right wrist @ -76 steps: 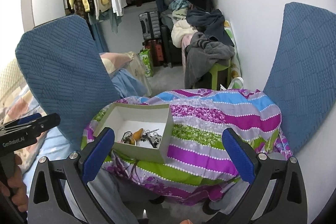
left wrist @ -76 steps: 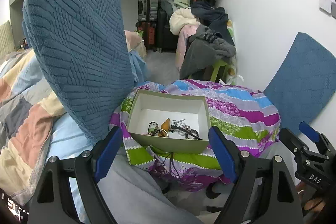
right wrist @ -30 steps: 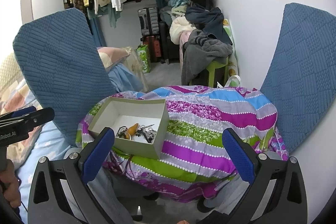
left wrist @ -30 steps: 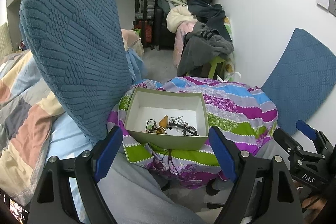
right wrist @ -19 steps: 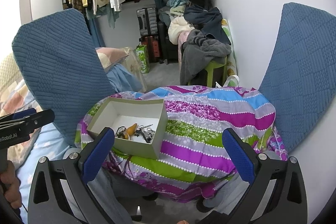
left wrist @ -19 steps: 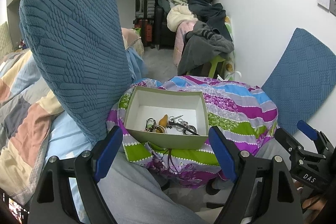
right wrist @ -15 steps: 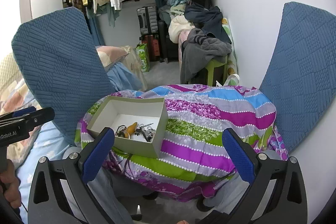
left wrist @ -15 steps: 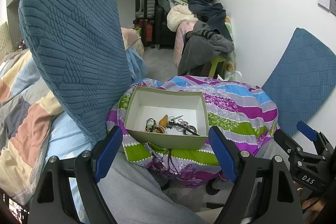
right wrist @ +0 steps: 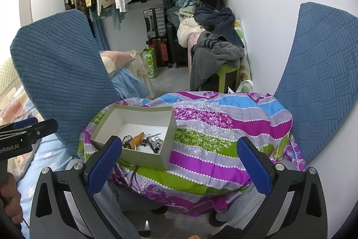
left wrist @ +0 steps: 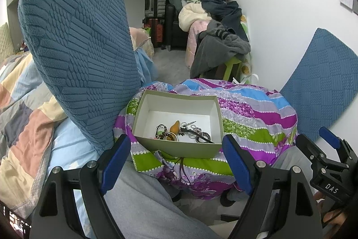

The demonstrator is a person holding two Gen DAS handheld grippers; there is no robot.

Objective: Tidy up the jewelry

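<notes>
The left gripper (left wrist: pixel 176 162) has its jaws spread wide with nothing between them, and the right gripper (right wrist: pixel 176 164) is the same — wide, empty. Both hang in the air short of the box (left wrist: pixel 179 147), neither touching it.

Seen along the left gripper, the box sits dead ahead, its near wall showing between the two blue pads. From the right gripper the box (right wrist: pixel 134 140) lies ahead and off to the left, just past the left pad, so the left gripper looks the better placed to go in first.

The box is an open, greenish cardboard tray with a white inside, resting on the striped cloth (right wrist: pixel 212 140) that covers the tabletop. The jewelry (left wrist: pixel 181 131) is heaped against the box's near wall: dark bead loops, an orange drop-shaped piece (left wrist: pixel 175 126), some silvery chain and a thin metal pin — all tangled together, with the far half of the box floor bare.

These pieces should be very light, loose and limp; chains and bead strings will likely drag their neighbours along and slip through a loose pinch. The orange piece looks stiff and smooth, probably the easiest to pinch across its thicker end. The box itself seems light enough to slide on the soft cloth if nudged, so a steadying hold on its wall may help.

Beyond the box stand a blue-covered chair back (left wrist: pixel 76 41) to its left, and heaped clothes (right wrist: pixel 214 46) farther off.
</notes>
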